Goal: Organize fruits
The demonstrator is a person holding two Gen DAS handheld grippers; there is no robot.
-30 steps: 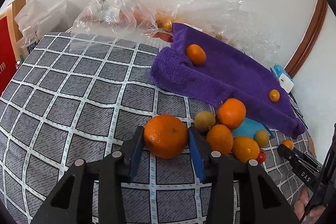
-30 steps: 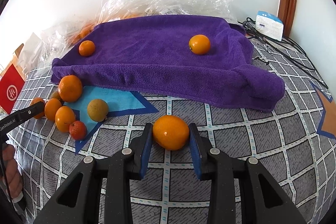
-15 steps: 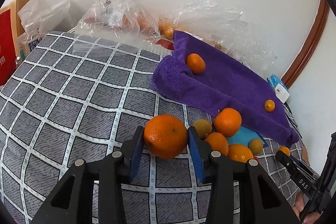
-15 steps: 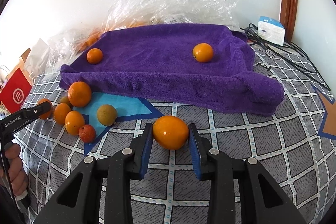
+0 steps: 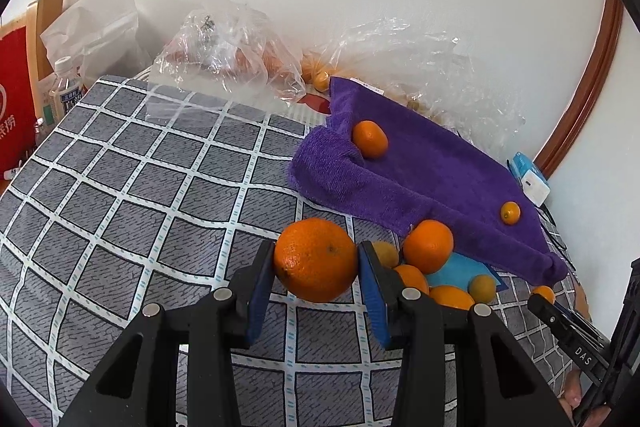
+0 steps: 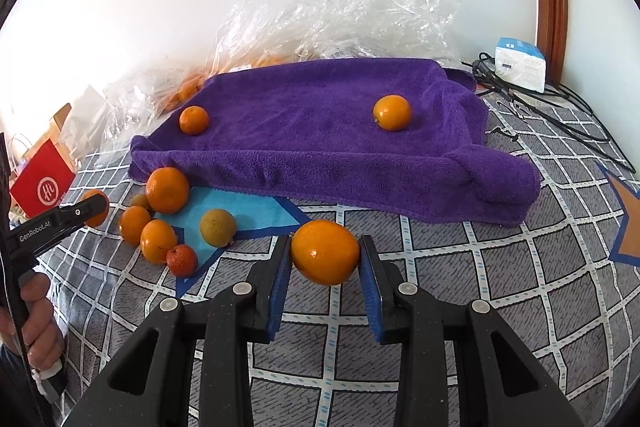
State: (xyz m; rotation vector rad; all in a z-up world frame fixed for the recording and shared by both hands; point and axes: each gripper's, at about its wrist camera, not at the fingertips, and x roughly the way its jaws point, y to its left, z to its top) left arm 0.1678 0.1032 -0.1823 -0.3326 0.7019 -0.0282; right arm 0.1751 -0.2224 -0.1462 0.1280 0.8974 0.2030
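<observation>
My left gripper [image 5: 316,261] is shut on a large orange [image 5: 315,259], held above the checked cloth. My right gripper [image 6: 325,253] is shut on a smooth orange [image 6: 325,251], also lifted. A purple towel [image 6: 320,131] lies at the back with two small oranges on it, one on the left [image 6: 193,119] and one on the right [image 6: 392,112]; the towel also shows in the left wrist view [image 5: 432,167]. A loose pile of fruit lies in front of the towel's left end: an orange [image 6: 167,189], a greenish fruit [image 6: 217,227] and a small red fruit [image 6: 182,259].
Clear plastic bags [image 6: 336,23] with more fruit lie against the wall. A red bag [image 6: 42,185] and a bottle [image 5: 66,95] stand at the far left. A white box [image 6: 520,63] and black cables [image 6: 560,107] lie at the right. The left gripper's handle [image 6: 52,223] shows in the right wrist view.
Both grippers have lifted higher with their oranges and pulled back a little, so the towel and fruit pile look lower and farther. Both grips are unchanged.
</observation>
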